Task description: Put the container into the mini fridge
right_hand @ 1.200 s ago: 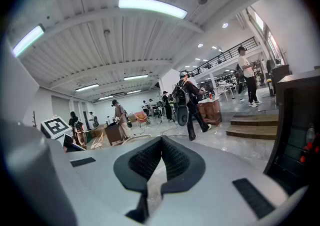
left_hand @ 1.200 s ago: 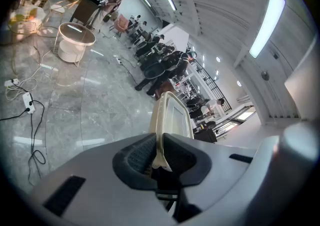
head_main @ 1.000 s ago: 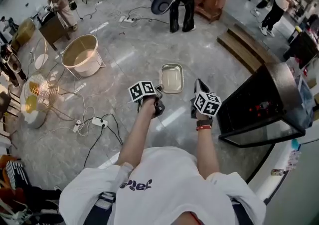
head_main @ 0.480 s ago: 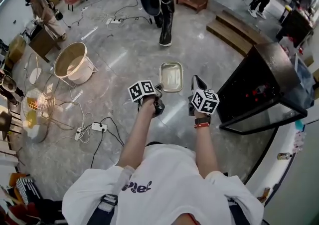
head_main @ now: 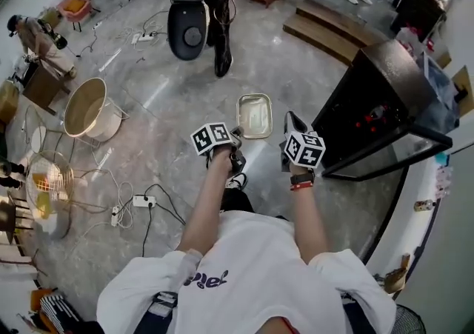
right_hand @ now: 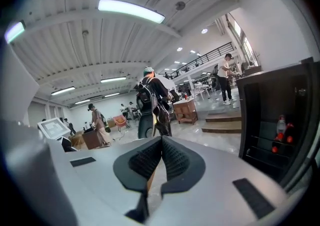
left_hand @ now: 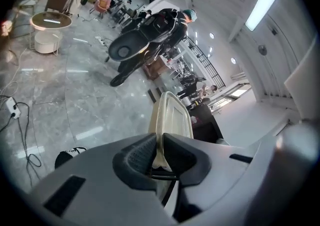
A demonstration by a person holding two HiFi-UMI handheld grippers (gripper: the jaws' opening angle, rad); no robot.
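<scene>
1. Left tongs [left_hand: 159, 156] are clamped on the near rim of the shallow pale rectangular container [head_main: 255, 115]. The thin edge is pinched between the pads, so the container juts forward in the air above the grey marble floor [head_main: 185, 95].
2. This edge grip keeps the container's length ahead of the tongs, probably so it can go onto a shelf front first.
3. Right tongs [right_hand: 161, 157] are pressed together with nothing between them. They hang just right of the container, likely kept free for the fridge door.
4. The black mini fridge [head_main: 385, 114] stands on the person's right, well apart from the container, with red items [head_main: 376, 112] showing inside.
5. The container is not in yet; the carry looks about midway, and the next move is probably a swing right toward the fridge front.
</scene>
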